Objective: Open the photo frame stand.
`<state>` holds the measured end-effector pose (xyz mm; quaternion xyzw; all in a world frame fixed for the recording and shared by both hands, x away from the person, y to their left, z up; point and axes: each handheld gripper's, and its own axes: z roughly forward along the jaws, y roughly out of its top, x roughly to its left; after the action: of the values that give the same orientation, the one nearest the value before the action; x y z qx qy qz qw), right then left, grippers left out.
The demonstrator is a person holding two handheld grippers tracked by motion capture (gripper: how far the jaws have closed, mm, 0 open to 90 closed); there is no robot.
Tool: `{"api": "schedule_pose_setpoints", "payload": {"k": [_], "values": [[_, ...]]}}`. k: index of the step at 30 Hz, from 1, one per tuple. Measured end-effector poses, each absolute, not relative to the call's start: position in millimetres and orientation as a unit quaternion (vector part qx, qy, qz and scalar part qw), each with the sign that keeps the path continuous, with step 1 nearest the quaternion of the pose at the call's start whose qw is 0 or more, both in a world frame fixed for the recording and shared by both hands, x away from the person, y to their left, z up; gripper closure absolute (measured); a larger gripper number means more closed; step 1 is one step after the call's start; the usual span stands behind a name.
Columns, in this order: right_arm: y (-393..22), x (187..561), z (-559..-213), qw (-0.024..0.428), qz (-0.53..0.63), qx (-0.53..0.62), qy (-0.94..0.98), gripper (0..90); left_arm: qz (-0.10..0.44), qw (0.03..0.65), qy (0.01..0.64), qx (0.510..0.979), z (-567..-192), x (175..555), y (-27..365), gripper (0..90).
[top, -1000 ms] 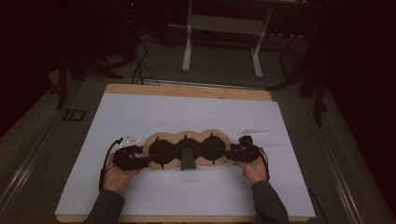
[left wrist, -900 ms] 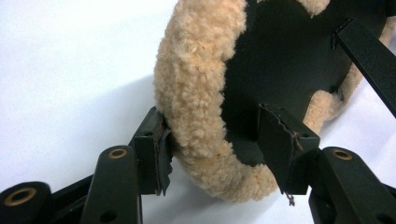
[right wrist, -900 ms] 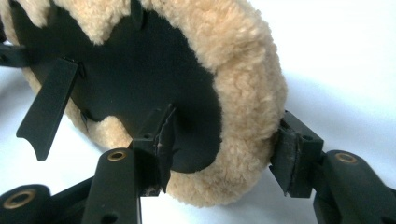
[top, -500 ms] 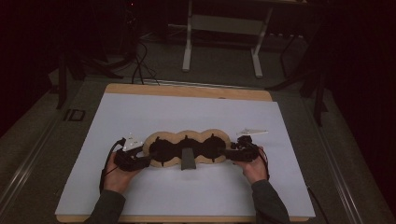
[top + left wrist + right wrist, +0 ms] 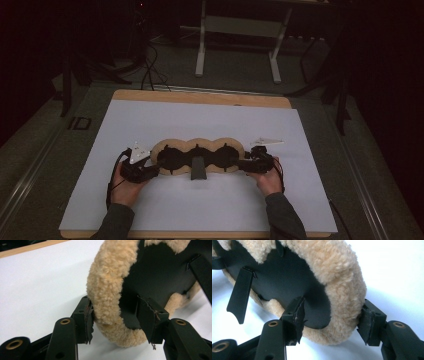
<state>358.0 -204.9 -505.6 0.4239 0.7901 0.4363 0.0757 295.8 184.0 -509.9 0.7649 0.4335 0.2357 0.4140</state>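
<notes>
The fleece-edged cover (image 5: 198, 159) is lying flat near the front middle of the white desk (image 5: 200, 120), stretched between the two claws. Bare desk is extending well beyond both claws on every side, up to the wooden edge (image 5: 200, 97) at the back.

The left claw (image 5: 150, 169) is standing at the cover's left end. Its jaws have just been closing around the fleece rim (image 5: 110, 290), one pad pressing its outside, the other lying on the dark lining (image 5: 160, 277).

The right claw (image 5: 246, 164) is gripping the right end likewise, fleece rim (image 5: 342, 277) clamped between its wide-set jaws.
</notes>
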Motion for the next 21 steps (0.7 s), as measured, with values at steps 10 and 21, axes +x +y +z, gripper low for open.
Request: {"api": "schedule_pose_setpoints", "payload": {"k": [10, 21], "values": [[-209.3, 356.2, -505.5, 0.052, 0.449, 0.429, 0.782, 40.4, 0.206, 0.434, 0.443, 0.757, -508.8, 291.5, 190.0, 50.5], [-212.9, 352.4, -504.8, 0.049, 0.445, 0.423, 0.788, 45.4, 0.215, 0.406, 0.441, 0.771, -512.4, 293.0, 185.7, 50.9]]}}
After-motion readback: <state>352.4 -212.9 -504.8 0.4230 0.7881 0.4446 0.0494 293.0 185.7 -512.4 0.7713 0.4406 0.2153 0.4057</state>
